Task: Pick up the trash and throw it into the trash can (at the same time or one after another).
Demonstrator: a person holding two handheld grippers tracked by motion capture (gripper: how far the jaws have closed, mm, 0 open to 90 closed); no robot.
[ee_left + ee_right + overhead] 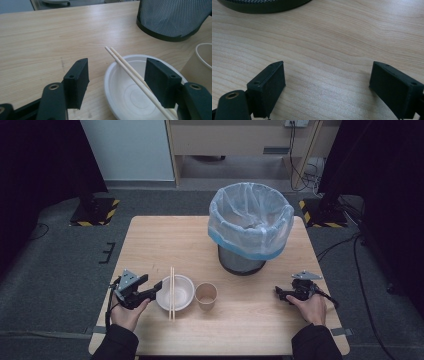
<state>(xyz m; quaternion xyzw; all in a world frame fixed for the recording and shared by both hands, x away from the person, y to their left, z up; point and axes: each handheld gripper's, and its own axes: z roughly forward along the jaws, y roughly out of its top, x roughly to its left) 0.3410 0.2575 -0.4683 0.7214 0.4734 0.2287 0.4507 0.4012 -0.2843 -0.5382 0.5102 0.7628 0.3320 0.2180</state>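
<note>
- The left gripper rested near the left part of the counter's near edge, held by the person's left hand.
- Its jaws stood wide apart and held nothing; in the left gripper view the rim of the white bowl lay between them, with one jaw over the bowl and the other over bare wood.
- The white bowl stood near the near edge, a little left of the middle, and it looked empty.
- A pair of chopsticks lay across the top of the bowl, side by side, with the ends past the rim on both sides.
- A paper cup stood upright just beside the bowl, on its right side.
- A mesh waste bin with a plastic bag liner folded over its rim stood toward the far right part of the counter.
- The right gripper lay near the right edge, held by the right hand, well apart from the cup.
- Its jaws were also wide apart, with only bare wood between them.
</note>
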